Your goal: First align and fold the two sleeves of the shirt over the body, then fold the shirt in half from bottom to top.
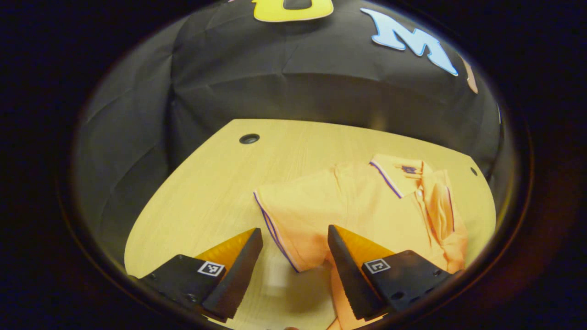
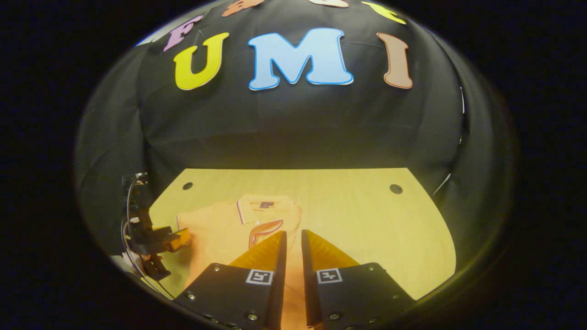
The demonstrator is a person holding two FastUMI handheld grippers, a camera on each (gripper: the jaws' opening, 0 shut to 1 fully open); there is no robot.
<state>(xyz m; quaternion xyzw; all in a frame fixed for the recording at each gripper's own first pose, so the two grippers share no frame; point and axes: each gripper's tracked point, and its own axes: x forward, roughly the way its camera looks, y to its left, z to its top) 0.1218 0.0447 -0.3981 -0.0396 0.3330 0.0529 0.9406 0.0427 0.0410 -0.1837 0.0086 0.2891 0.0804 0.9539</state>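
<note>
Shirt (image 1: 367,215) lies flat on the table (image 1: 206,183), centre-right of the left gripper view; one sleeve already sits folded over the body at frame right, the other sleeve (image 1: 284,220) is spread out w/ its striped cuff between the wide-open left gripper (image 1: 293,256). Right gripper (image 2: 293,247), lower centre of its view over the shirt's lower body, has jaws nearly together w/ a thin gap, nothing visibly pinched. Sleeve step looks half done; next the left gripper should prob. drop, pinch the cuff and carry it across the body.

My shirt (image 1: 367,206) is plain orange, with dark purple and white stripes edging its collar (image 1: 394,176) and sleeve cuff (image 1: 275,231); my desk (image 1: 206,183) is pale yellow woodgrain.
</note>
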